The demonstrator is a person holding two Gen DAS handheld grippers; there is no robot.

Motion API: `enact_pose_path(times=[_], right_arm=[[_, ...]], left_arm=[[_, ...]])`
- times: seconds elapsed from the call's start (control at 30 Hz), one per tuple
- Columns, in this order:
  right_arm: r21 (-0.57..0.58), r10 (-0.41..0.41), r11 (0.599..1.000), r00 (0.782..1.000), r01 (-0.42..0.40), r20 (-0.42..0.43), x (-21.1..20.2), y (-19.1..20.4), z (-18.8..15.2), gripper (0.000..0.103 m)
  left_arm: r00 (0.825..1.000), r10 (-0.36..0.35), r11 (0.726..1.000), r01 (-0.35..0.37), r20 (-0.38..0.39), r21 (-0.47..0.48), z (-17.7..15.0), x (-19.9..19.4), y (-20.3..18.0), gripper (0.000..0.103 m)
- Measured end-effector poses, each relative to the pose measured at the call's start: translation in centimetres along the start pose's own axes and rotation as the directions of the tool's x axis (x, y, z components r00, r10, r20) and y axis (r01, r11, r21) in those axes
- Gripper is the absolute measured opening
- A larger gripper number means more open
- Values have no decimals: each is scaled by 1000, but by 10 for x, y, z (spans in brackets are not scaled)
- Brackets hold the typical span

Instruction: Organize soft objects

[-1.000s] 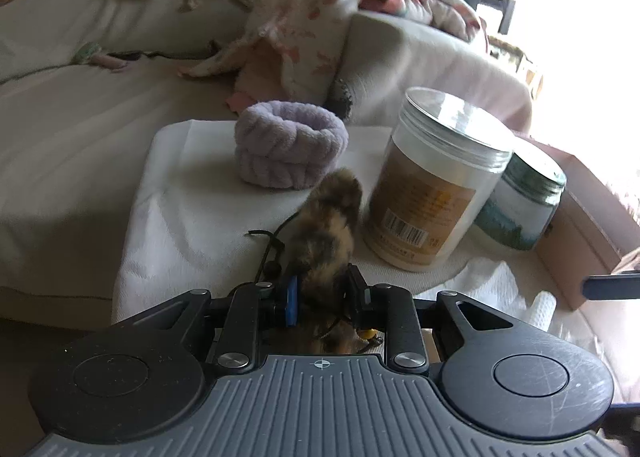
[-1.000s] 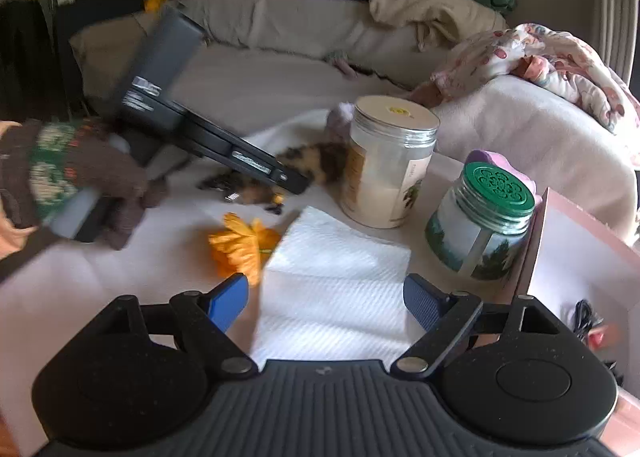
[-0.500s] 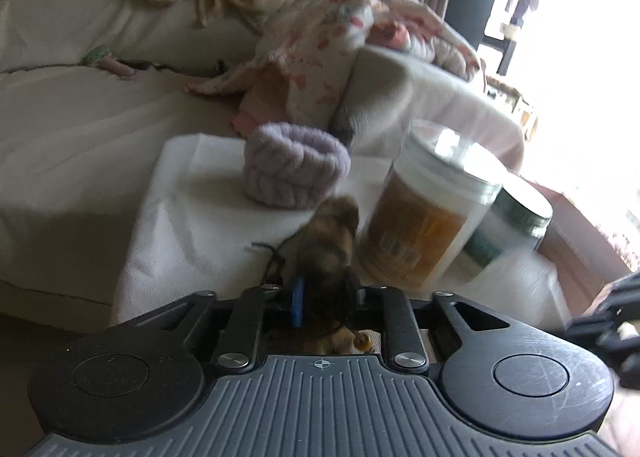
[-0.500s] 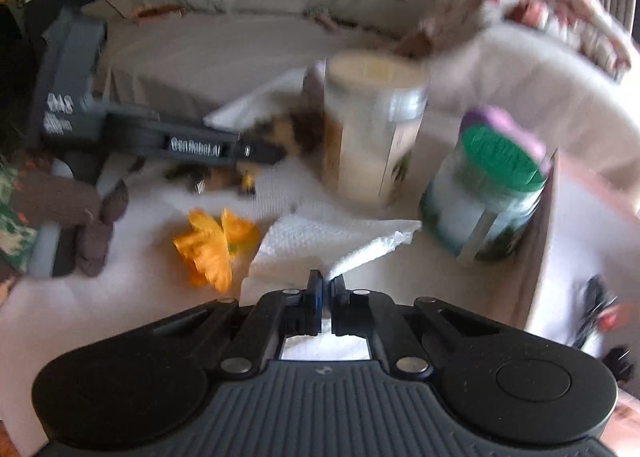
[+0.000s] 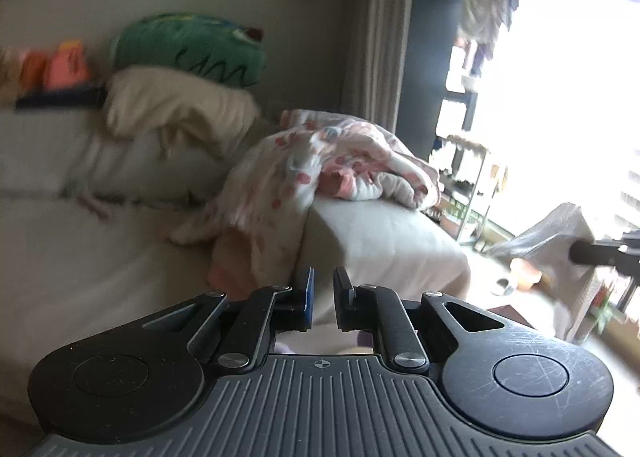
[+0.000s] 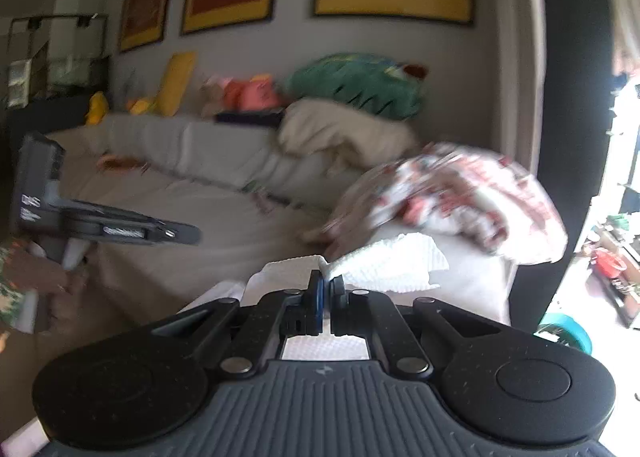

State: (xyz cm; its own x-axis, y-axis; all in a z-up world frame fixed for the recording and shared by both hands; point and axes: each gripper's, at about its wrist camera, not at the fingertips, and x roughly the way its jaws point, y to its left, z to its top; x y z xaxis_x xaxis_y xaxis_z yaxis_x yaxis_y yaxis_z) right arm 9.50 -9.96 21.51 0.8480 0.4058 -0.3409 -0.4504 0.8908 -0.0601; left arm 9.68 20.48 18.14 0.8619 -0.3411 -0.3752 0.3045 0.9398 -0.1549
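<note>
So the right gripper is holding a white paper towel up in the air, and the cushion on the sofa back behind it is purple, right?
Not quite. The right gripper does hold the paper towel up, but the cushion on the sofa back is green, not purple. The right wrist view shows this.

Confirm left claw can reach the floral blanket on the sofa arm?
Probably yes. The left claw looks empty, and the floral blanket lies straight ahead, draped over the sofa arm, with nothing in between. The jaws would need to open wider.
</note>
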Motion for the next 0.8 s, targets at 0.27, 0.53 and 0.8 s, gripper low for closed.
enact_pose_path(times=[0.27,0.53,0.8], right_arm=[[69,102,993,983,-92,-150,12,2,-62,3],[194,287,952,913,-238,-289,63,43,-120,3],[108,248,969,873,-224,-419,73,66,-171,16]], left_arm=[[969,-1,996,24,-248,92,-75,45,5,17],[926,15,998,12,-378,67,-131,85,23,19],[934,159,973,-95,-321,209,-138,91,13,30]])
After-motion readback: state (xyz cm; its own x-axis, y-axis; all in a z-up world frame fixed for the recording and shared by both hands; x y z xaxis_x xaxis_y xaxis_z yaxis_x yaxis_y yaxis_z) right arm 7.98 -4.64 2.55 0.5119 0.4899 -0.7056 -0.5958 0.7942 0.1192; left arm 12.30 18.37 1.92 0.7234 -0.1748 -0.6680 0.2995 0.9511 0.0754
